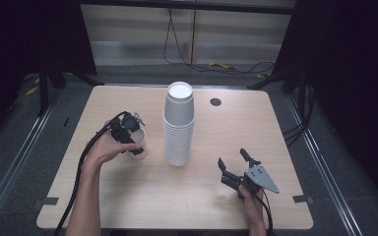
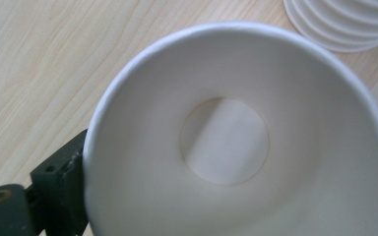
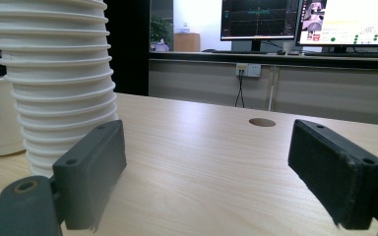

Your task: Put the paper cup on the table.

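Note:
A single white paper cup (image 1: 140, 145) stands upright on the wooden table (image 1: 216, 132), left of a tall stack of upside-down white cups (image 1: 179, 128). My left gripper (image 1: 128, 132) comes down on the single cup from above and is shut on it. In the left gripper view the cup (image 2: 236, 142) opens toward the camera, one black jaw lies against its outer wall at lower left, and the other jaw is hidden. My right gripper (image 1: 232, 157) rests open near the table's front right, empty, pointing toward the stack (image 3: 54, 73). Its fingers (image 3: 93, 172) stand wide apart.
A round cable hole (image 1: 215, 102) lies in the table behind the stack. The stack's rims (image 2: 344, 19) sit close beside the held cup. Cables run on the floor behind the table. Monitors (image 3: 305, 19) stand on a far counter.

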